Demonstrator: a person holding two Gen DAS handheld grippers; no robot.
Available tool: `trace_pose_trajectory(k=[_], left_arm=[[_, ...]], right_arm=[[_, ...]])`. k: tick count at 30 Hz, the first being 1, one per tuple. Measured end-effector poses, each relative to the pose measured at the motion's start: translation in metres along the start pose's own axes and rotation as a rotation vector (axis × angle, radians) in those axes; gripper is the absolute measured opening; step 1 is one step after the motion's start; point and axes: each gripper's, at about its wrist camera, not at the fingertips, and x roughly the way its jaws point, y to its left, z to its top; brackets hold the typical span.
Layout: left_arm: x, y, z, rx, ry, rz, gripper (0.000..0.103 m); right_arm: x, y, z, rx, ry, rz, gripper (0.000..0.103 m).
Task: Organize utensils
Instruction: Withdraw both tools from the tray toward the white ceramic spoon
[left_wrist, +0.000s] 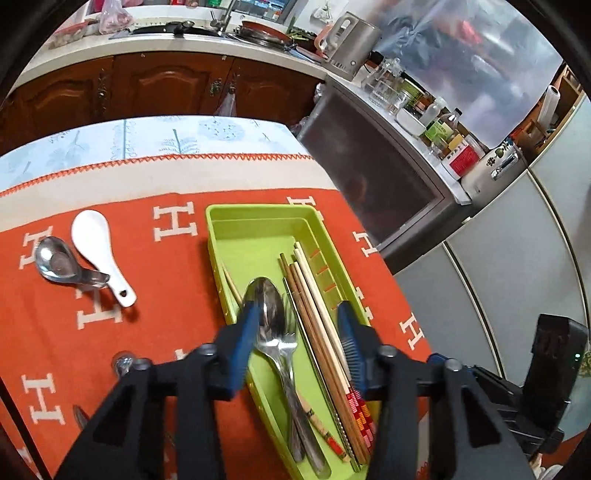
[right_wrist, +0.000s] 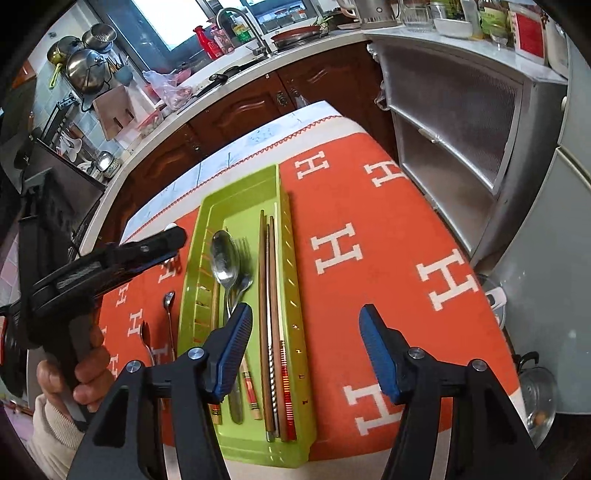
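Left wrist view shows the left gripper (left_wrist: 297, 328) poised over the green tray (left_wrist: 255, 229), its blue fingers (left_wrist: 243, 332) apart with nothing clamped; a large steel spoon (left_wrist: 267, 306) lies in the tray just below them, beside a fork (left_wrist: 290, 339) and a bundle of chopsticks (left_wrist: 314, 306) along the right side. Outside the tray, well to the left on the orange cloth (left_wrist: 166, 288), a white ceramic spoon (left_wrist: 98, 251) and a short metal spoon (left_wrist: 59, 262) lie touching each other.

From the right wrist view, the right gripper (right_wrist: 306, 347) hangs with fingers wide apart and empty, one over the tray's near end and the other over bare cloth. Two small teaspoons (right_wrist: 169, 306) lie on the cloth just left of the tray.

The large spoon seems just placed, so the next pick is probably one of the loose spoons. To do it well, the left gripper should lift clear of the tray wall before moving sideways, then come down across a handle rather than a bowl. The ceramic spoon looks slippery and rests against the metal one, so taking the metal one first risks nudging it.
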Motion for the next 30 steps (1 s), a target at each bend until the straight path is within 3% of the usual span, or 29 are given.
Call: trace_pose_trajectory(k=[7, 10, 19, 23, 26, 30], left_arm=[[-0.041, 0.009, -0.012, -0.033, -0.016, 0.073, 0.046], [-0.066, 0.023, -0.020, -0.064, -0.037, 0.141, 0.054], [-0.126, 0.070, -0.037, -0.163, -0.045, 0.285, 0.055], [-0.143, 0.091, -0.029, -0.229, -0.044, 0.300, 0.055], [-0.148, 0.110, -0.016, -0.301, -0.044, 0.269, 0.055], [-0.138, 0.130, 0.001, -0.387, -0.036, 0.228, 0.055]], right_arm=[[0.006, 0.019, 0.001, -0.026, 0.002, 0.029, 0.061], [0.008, 0.034, 0.001, -0.063, 0.007, 0.040, 0.061], [0.009, 0.107, 0.023, -0.200, 0.024, 0.158, 0.061], [0.018, 0.147, 0.049, -0.242, 0.057, 0.207, 0.061], [0.031, 0.178, 0.073, -0.284, 0.089, 0.237, 0.060], [0.060, 0.214, 0.103, -0.297, 0.136, 0.276, 0.051]])
